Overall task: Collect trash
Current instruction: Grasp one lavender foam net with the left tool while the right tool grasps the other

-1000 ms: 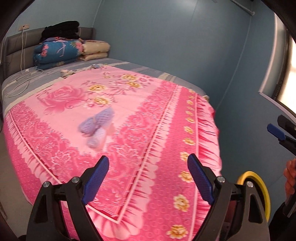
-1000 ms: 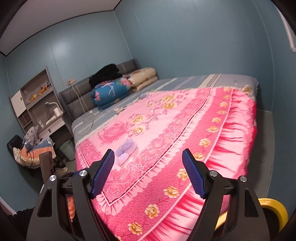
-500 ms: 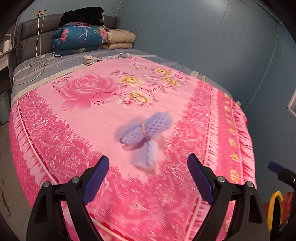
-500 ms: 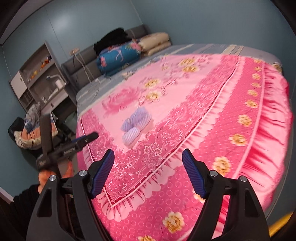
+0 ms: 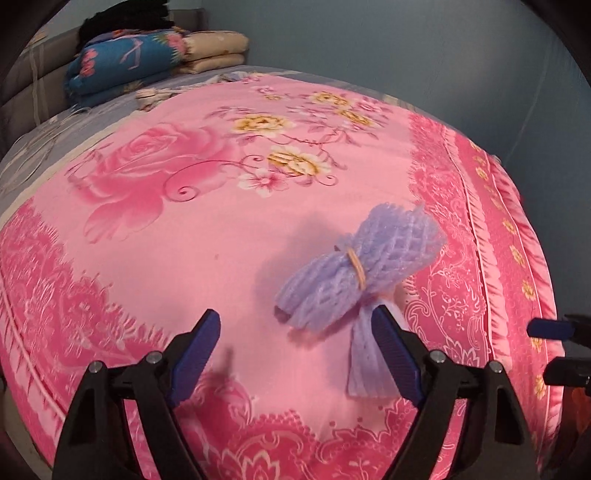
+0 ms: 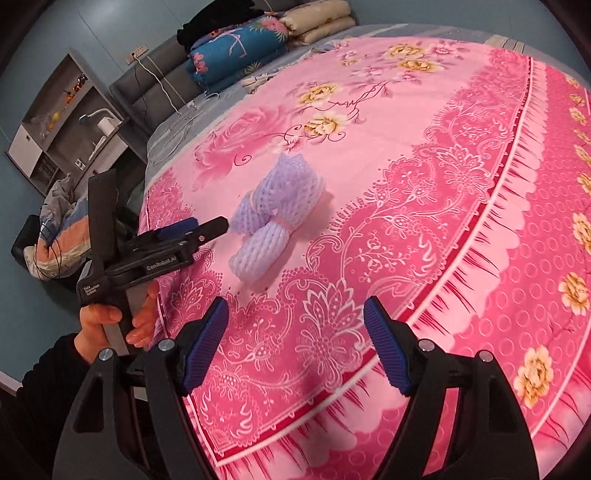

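bedroom, blue-grey walls; bed (image 5: 44, 155) with grey sheet, covered by a pink floral blanket (image 5: 177, 236) that takes up most of both views. at the head: grey padded headboard (image 6: 155, 88), folded blue floral quilt (image 5: 122, 62), beige folded bedding (image 5: 214, 48), black clothing (image 6: 214, 18) on top. white cable (image 6: 162, 79) hanging from a wall socket over the headboard. shelf unit (image 6: 62, 118) beside the bed, with small items and a white lamp; heap of clothes (image 6: 55, 240) on the floor below it. task item: foam net bundle (image 5: 354, 266), lilac, several mesh sleeves tied at the middle with a rubber band (image 5: 356, 267), lying on the blanket's pale centre near its ornate border. left gripper (image 5: 299, 354), blue pads, jaws wide and closing slightly, nothing pressed between them; bundle just ahead, one loose sleeve reaching behind the right-hand pad, contact cannot be told. in the right wrist view this gripper is held by a hand (image 6: 110, 321) in a dark sleeve, tips close to the bundle. right gripper (image 6: 295, 343), jaws wide, empty, over the blanket border, apart from the bundle.
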`<state>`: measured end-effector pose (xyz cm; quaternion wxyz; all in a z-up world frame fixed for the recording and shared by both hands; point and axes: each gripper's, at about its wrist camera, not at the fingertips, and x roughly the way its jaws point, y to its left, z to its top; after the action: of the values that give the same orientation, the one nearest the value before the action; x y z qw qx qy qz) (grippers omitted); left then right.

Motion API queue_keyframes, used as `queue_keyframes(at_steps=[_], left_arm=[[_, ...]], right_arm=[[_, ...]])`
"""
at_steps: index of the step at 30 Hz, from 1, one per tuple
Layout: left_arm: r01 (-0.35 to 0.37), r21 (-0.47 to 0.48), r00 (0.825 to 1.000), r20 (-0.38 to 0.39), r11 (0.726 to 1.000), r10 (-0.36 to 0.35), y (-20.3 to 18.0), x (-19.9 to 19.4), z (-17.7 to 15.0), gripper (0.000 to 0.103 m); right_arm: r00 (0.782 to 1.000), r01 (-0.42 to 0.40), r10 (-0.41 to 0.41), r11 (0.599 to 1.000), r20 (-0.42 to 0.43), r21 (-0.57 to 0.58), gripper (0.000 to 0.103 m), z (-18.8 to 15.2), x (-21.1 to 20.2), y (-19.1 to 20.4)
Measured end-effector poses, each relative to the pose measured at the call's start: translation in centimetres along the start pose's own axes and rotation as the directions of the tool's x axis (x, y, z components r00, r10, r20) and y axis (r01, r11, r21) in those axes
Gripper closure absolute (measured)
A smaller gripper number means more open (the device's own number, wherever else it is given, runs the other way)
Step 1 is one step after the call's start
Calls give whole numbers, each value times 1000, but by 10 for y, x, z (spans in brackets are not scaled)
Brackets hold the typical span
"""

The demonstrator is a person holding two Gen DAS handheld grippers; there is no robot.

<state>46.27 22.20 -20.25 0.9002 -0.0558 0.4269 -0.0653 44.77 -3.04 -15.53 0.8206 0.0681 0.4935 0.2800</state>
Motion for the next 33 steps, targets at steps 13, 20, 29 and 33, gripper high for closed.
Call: queue_keyframes(at_steps=[13, 20, 29, 33], left_arm=[[90, 7, 995, -47, 996, -90, 1, 58, 24, 82], [195, -148, 980, -19, 970, -200, 37, 56, 25, 89], [260, -249, 965, 60, 933, -254, 64, 33, 26, 94], [249, -240, 969, 67, 938, -240, 66, 25, 25, 94]], right_arm=[[993, -24, 22, 1000, -120, -15, 31, 25, 66, 10], [991, -59, 63, 997, -118, 39, 31, 43, 97, 22], [981, 41, -31, 998, -193, 47, 52, 60, 145, 40], [980, 80, -70, 996, -186, 48, 68, 61, 148, 43]])
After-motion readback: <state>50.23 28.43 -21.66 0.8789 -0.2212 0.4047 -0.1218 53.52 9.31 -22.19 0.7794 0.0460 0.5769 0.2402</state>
